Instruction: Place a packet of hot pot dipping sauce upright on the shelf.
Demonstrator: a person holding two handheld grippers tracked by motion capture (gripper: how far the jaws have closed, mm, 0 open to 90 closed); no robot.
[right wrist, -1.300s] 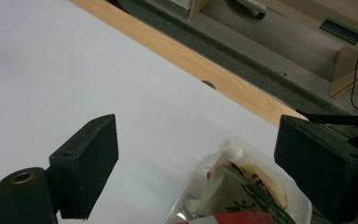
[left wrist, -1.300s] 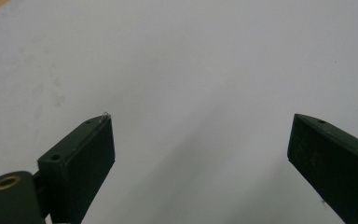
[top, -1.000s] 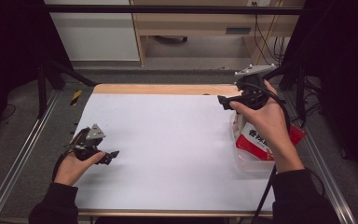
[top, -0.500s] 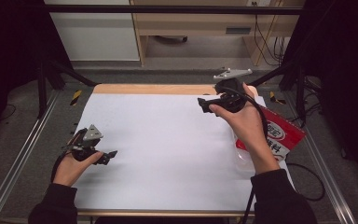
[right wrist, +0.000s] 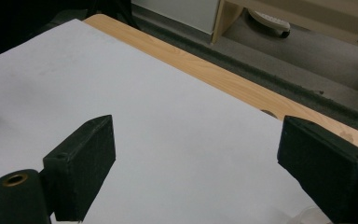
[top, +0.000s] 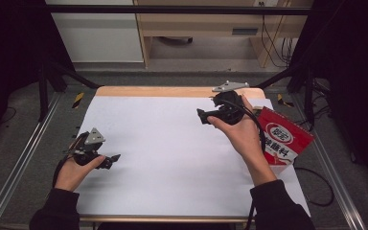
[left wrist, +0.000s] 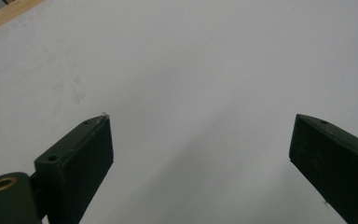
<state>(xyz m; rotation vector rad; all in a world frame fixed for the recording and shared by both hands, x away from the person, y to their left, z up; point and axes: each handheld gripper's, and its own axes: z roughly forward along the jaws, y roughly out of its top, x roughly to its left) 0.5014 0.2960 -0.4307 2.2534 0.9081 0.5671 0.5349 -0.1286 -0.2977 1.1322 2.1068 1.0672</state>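
A red and white printed pouch (top: pixel 286 137) lies at the right edge of the white sheet (top: pixel 163 153) that covers the table. My right gripper (top: pixel 204 115) hovers to the left of the pouch, near the far edge, pointing left. In the right gripper view its jaws (right wrist: pixel 196 122) stand wide apart with nothing between them. My left gripper (top: pixel 111 160) rests low at the near left of the sheet. It (left wrist: pixel 200 121) is open too, with bare white sheet between the jaws.
A strip of wooden tabletop (top: pixel 172 91) shows beyond the sheet (right wrist: pixel 242 88). Metal rails (top: pixel 24 158) run along both sides of the table. A cable (top: pixel 316 191) trails on the floor at the right, and a small yellow and black item (top: pixel 78 99) lies off the far left corner.
My right gripper has moved left, away from the red pouch, which the hand no longer covers. The left gripper has stayed put.
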